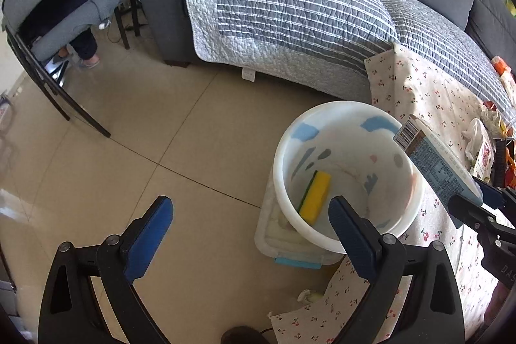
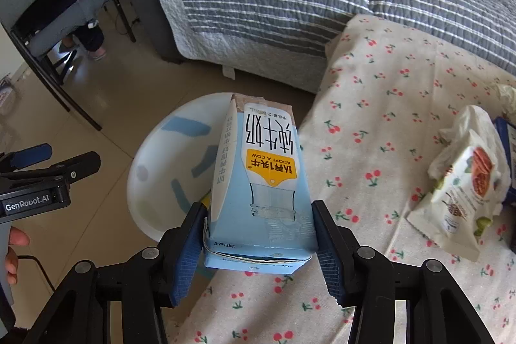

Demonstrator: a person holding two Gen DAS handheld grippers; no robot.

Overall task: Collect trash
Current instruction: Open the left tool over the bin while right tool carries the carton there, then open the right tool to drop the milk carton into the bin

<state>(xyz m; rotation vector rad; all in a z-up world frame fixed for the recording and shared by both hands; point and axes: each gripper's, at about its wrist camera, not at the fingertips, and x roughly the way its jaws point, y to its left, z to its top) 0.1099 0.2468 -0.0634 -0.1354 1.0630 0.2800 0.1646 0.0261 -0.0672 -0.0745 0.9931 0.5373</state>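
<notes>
My right gripper [image 2: 258, 240] is shut on a light blue milk carton [image 2: 261, 182], which tilts forward over the rim of a white plastic bucket [image 2: 151, 182]. In the left wrist view the same carton [image 1: 435, 163] hangs at the right edge of the bucket [image 1: 280, 170], held by the right gripper [image 1: 480, 199]. A yellow and green sponge [image 1: 314, 197] lies inside the bucket. My left gripper [image 1: 251, 215] is open and holds nothing, above the floor and the bucket's near rim. It also shows in the right wrist view as the left gripper [image 2: 51, 160], with a hand below it.
A cherry-print cloth [image 2: 403, 79] covers the low table, with a crumpled snack bag [image 2: 464, 192] and more wrappers [image 1: 483, 144] on it. The bucket stands on a clear lidded box [image 1: 274, 234]. A grey sofa [image 1: 290, 15] with a striped quilt lies behind, a chair [image 1: 58, 5] at left.
</notes>
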